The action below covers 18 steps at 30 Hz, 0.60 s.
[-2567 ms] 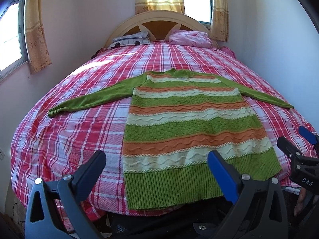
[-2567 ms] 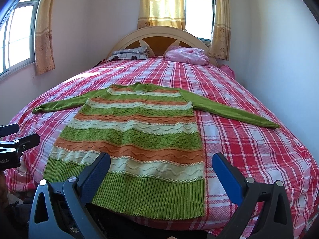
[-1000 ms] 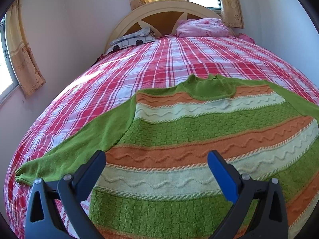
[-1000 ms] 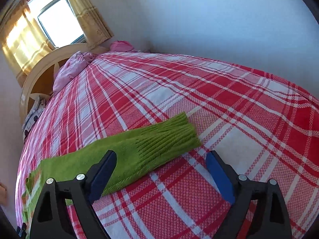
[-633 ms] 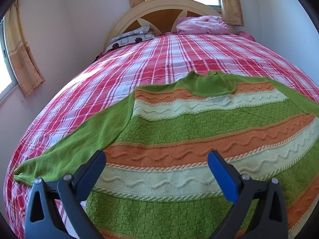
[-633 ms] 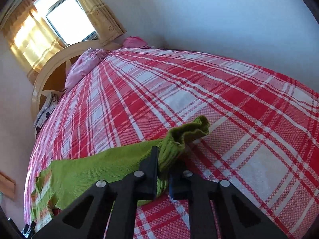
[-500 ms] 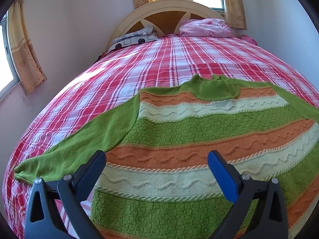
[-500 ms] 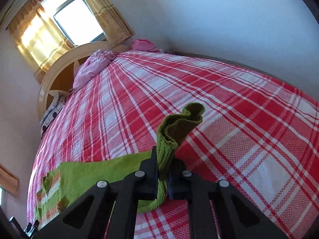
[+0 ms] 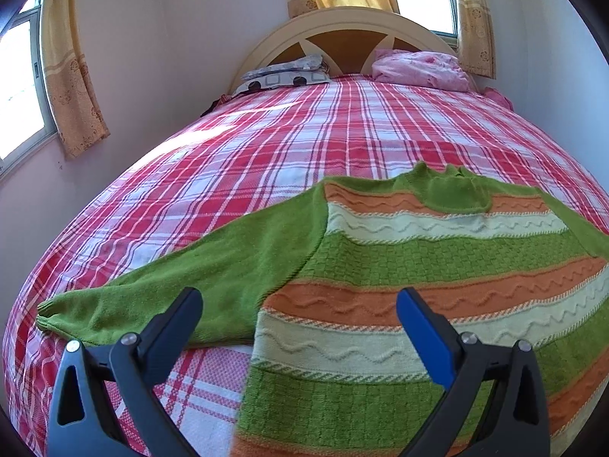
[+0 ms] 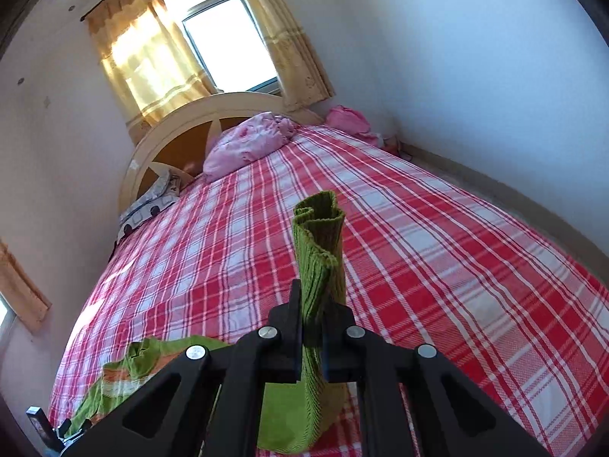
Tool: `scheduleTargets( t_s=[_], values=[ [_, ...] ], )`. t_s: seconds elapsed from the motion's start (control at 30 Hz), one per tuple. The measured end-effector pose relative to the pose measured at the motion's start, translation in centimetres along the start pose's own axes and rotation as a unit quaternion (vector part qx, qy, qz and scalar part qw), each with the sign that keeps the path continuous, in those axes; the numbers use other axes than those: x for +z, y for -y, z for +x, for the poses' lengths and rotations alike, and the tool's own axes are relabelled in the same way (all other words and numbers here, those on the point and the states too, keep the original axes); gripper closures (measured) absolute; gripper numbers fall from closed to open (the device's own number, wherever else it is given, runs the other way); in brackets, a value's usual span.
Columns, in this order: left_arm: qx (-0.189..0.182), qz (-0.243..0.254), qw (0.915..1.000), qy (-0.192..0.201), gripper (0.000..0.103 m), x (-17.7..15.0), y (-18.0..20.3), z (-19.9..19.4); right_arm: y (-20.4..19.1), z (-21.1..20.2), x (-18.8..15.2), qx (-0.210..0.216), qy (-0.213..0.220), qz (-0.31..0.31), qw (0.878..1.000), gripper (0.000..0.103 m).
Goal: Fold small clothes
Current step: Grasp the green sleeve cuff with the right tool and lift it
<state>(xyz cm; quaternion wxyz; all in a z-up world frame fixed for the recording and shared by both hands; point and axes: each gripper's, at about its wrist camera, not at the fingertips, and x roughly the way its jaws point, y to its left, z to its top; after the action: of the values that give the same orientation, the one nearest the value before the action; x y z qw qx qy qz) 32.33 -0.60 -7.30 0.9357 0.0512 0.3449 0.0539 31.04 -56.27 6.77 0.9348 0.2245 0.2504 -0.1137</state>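
Lifting the right sleeve cuff [image 10: 318,251] off the plaid bed [image 10: 437,266]!
The right gripper [image 10: 312,327] is clamped tight on it; the left gripper [image 9: 298,323] gapes empty above the sweater [image 9: 418,304], which lies flat. Soft, floppy knit, so grab cuffs and hems.

One sweater [image 9: 437,266], striped green, orange and cream, with two sleeves. One bed [image 9: 266,144] under a red plaid cover. Two pillows at upper centre: one patterned grey [image 9: 283,76], one pink [image 9: 418,70]. Two windows. Two grippers: left [image 9: 297,316], right [image 10: 313,320].
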Motion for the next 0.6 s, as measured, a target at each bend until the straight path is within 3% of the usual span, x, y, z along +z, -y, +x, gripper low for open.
scheduleTargets(
  t_s=[0.3,0.6],
  values=[
    [0.010,-0.040,0.9992,-0.001,0.000,-0.3,-3.8,0.2,-9.6,1.1,2.1,0.050,0.010,-0.070,0.996,0.097],
    [0.017,-0.054,0.9984,-0.007,0.000,-1.1,-6.9,0.1,-20.9,1.4,2.3,0.101,0.019,-0.166,0.981,0.097]
  ],
)
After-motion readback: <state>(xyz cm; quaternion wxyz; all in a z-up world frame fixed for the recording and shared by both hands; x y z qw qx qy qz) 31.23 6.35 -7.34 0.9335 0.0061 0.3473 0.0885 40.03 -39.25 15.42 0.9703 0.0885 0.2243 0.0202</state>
